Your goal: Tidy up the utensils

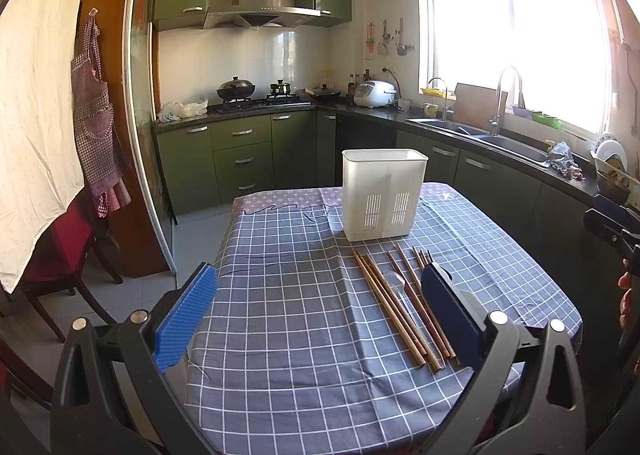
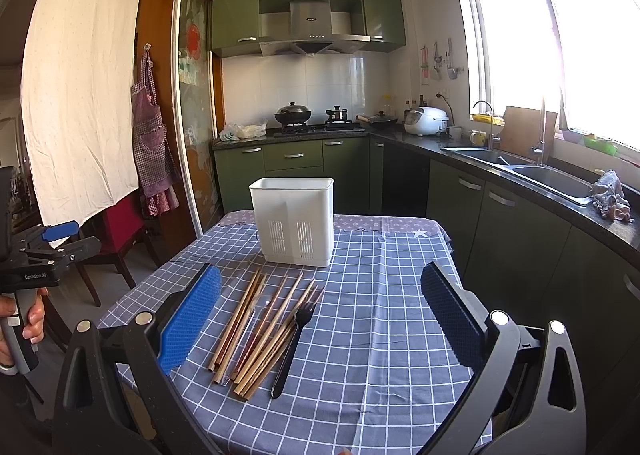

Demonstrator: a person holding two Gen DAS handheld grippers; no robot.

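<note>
A white slotted utensil holder [image 1: 382, 195] [image 2: 294, 221] stands upright at the far end of the table. Several wooden chopsticks [image 1: 394, 303] [image 2: 260, 329] lie side by side in front of it, with a clear plastic spoon [image 1: 396, 283] [image 2: 262, 305] among them and a black plastic fork [image 2: 292, 347] at their right. My left gripper [image 1: 320, 315] is open and empty above the near table, the chopsticks just inside its right finger. My right gripper [image 2: 320, 319] is open and empty above the fork and chopsticks.
The table wears a blue checked cloth [image 1: 288, 295] [image 2: 380, 315]. A red chair [image 1: 60, 251] stands to the left. Green cabinets and a counter with a sink [image 2: 520, 169] run along the right. The other gripper shows at each view's edge [image 1: 612, 223] [image 2: 44, 247].
</note>
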